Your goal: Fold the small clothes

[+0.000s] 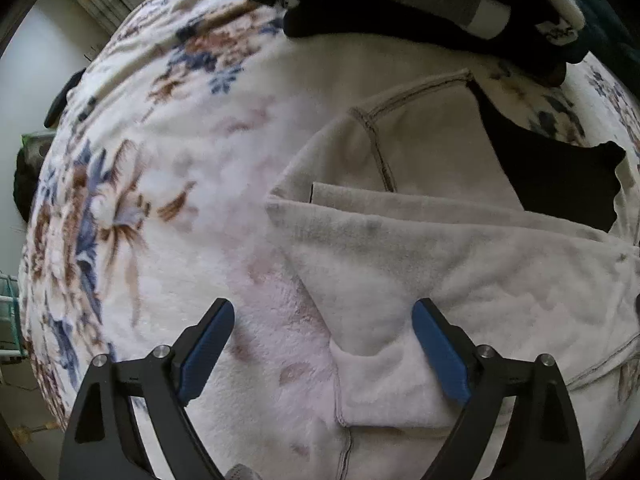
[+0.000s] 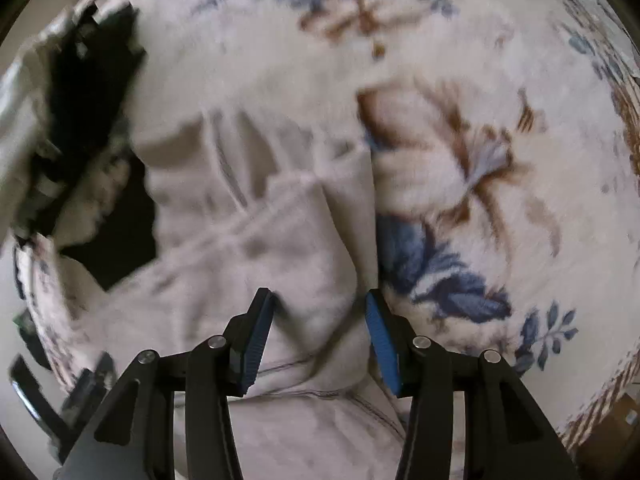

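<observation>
Nearest in the left wrist view, the left gripper is spread wide above the near corner of the beige fleece garment, and nothing is held; one blue pad stands over the bare floral blanket and the other over the garment's turned-up hem. In the right wrist view, the right gripper is seen about half open, with a raised ridge of the same beige fleece garment lying between the pads; no pressing on the cloth can be made out, so it is judged to be unheld.

The step in hand is judged to be a fresh grasp at the near edge for the next fold. It is best done by taking both layers at the hem, each gripper at its own corner, so that the edge is lifted level and carried over without the folded band slipping.

The garment is spread on the blanket, partly folded, with a band laid across its middle. Farther off, a black piece of cloth lies partly under it at the right. Farthest, a pile of dark and pale clothes is seen at the blanket's far edge.

Counted: two grippers, one beige garment, one black piece, one pile, its items not countable.
</observation>
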The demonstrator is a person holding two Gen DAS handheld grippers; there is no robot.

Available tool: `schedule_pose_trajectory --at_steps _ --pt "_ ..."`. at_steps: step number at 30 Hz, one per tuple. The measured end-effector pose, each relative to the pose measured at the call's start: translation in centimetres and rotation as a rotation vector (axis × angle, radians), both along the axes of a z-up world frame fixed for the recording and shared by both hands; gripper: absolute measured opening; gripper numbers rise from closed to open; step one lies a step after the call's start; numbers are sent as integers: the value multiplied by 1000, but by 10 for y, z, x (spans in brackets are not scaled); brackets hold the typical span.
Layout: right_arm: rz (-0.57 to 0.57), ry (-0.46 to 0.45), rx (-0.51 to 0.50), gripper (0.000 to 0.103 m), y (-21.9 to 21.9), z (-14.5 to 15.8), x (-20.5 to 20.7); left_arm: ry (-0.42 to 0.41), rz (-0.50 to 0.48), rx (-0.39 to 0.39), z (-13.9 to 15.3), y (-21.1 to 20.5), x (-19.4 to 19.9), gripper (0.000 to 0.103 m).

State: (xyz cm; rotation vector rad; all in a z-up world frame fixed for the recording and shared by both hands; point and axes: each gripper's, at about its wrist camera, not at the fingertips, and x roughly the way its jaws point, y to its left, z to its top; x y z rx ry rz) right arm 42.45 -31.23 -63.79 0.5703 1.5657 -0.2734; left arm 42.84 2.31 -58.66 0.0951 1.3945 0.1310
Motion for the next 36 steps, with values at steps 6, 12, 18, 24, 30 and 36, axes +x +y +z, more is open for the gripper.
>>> schedule_pose_trajectory --at_steps 6,12,18,24,30,36 --pt "19 0 -15 52 -2 -1 3 1 -1 -30 0 9 6 94" --pt "23 -22 -30 52 5 13 17 16 12 -40 4 23 2 94" --pt "-32 63 -8 56 10 -12 12 70 21 -72 -12 35 17 103" --pt "-59 -18 46 56 8 31 -14 19 27 -136 23 56 -3 103" --pt "-34 -25 85 58 22 70 -91 38 22 -200 61 78 -91 103" --pt "-33 86 126 58 35 55 -194 177 35 -200 48 70 -197 103"
